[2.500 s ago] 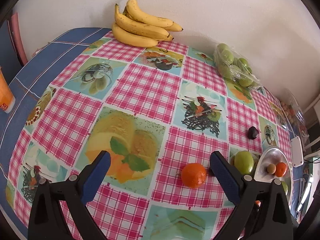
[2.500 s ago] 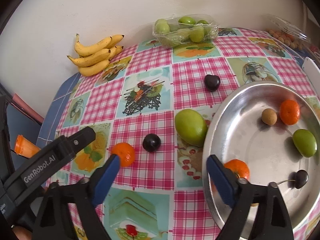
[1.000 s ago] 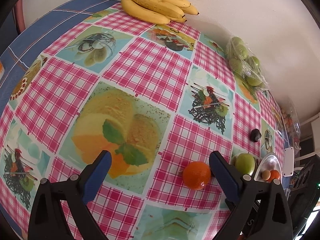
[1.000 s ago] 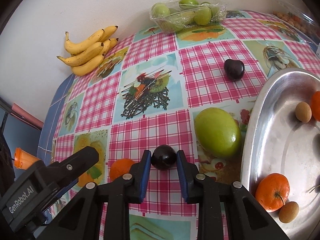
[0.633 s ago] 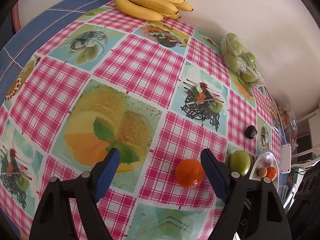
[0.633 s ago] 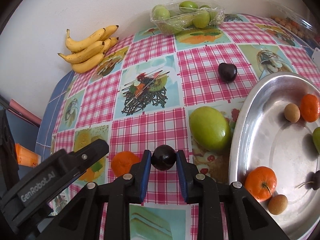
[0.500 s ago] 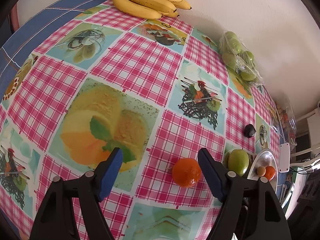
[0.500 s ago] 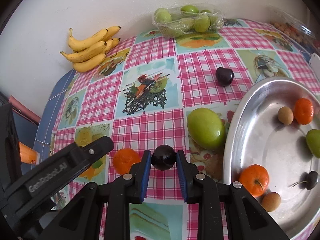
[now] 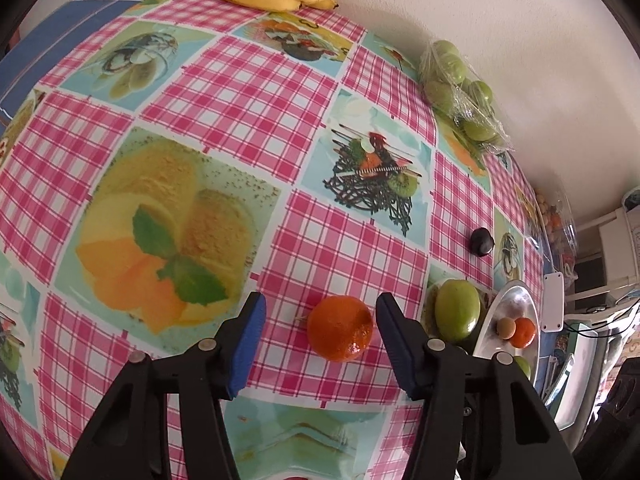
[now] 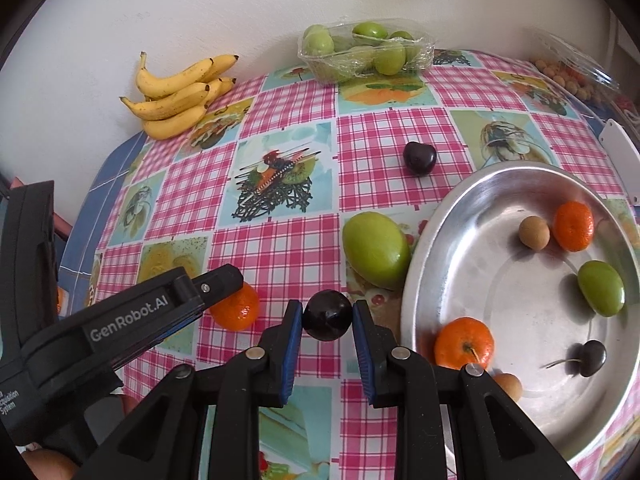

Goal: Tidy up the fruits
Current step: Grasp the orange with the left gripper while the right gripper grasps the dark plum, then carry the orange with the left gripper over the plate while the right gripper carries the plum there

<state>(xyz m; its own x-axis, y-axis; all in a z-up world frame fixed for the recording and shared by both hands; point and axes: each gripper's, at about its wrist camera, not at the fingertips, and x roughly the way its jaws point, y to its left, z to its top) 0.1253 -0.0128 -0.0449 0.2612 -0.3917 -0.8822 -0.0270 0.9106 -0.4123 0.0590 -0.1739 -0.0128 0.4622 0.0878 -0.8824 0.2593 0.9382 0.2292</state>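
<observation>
Right claw (image 10: 326,322) pinches one dark plum (image 10: 327,320); closing left claw (image 9: 318,338) brackets one mandarin (image 9: 340,328), untouched.

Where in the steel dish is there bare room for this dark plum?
The middle of the round steel dish is bare, ringed by the tan longan, green fruit and stemmed mandarin. The near rim, by the dark cherry, is crowded.

my bench (image 10: 276,256) wears a pink checked cloth with printed dessert panels, and a blue cloth (image 9: 100,4) shows under it at the far left corner. a white wall (image 10: 248,4) runs along the far edge. a flat white device (image 9: 553,302) lies at the right edge.
</observation>
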